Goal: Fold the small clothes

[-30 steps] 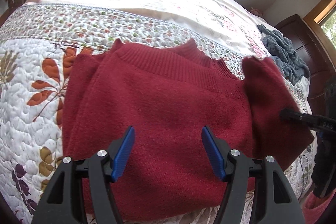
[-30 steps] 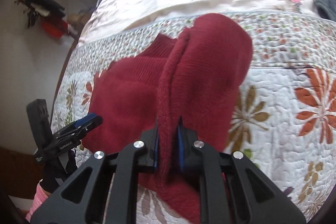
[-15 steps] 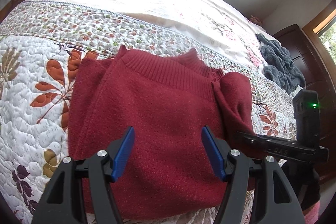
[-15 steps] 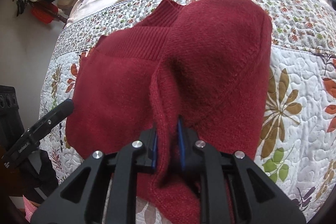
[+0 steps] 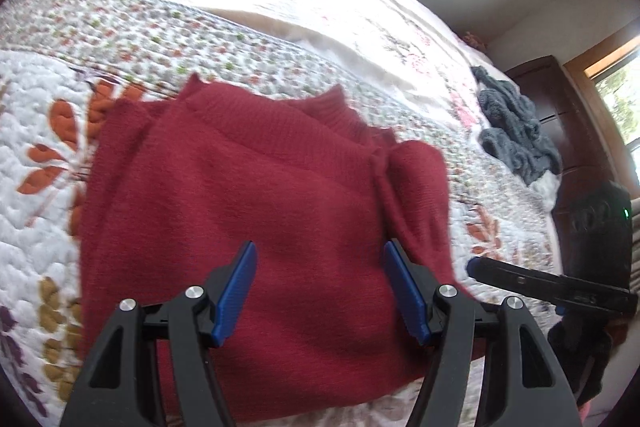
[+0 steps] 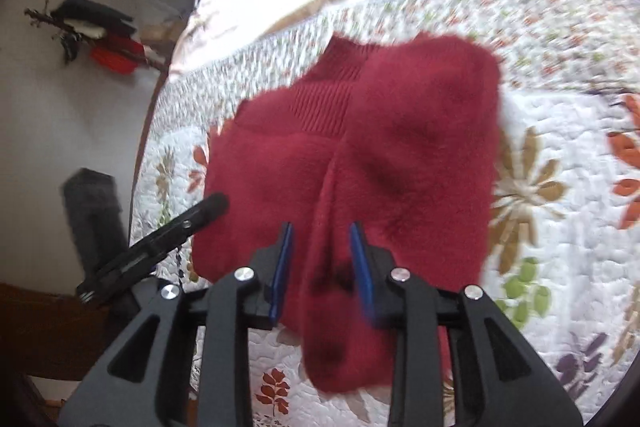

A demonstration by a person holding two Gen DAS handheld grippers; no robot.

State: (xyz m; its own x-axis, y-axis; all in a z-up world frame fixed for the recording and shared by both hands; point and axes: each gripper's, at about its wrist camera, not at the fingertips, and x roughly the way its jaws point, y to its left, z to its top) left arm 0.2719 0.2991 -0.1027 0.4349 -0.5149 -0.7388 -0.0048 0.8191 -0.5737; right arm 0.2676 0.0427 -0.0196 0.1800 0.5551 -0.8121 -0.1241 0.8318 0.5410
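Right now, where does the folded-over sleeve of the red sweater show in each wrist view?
Left wrist: sleeve at centre right, lying along the red sweater edge, left of the right gripper.
Right wrist: sleeve at lower centre, between the open fingers.
Shared landmark: the ribbed collar.

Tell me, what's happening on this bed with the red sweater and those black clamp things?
A person is folding a red sweater on a floral quilt, using a handheld gripper in each hand. One sleeve lies folded over the body. The right gripper is open, its fingers either side of a ridge of sleeve fabric without pinching it. The left gripper hovers open over the sweater's lower part. A grey garment lies farther up the bed.
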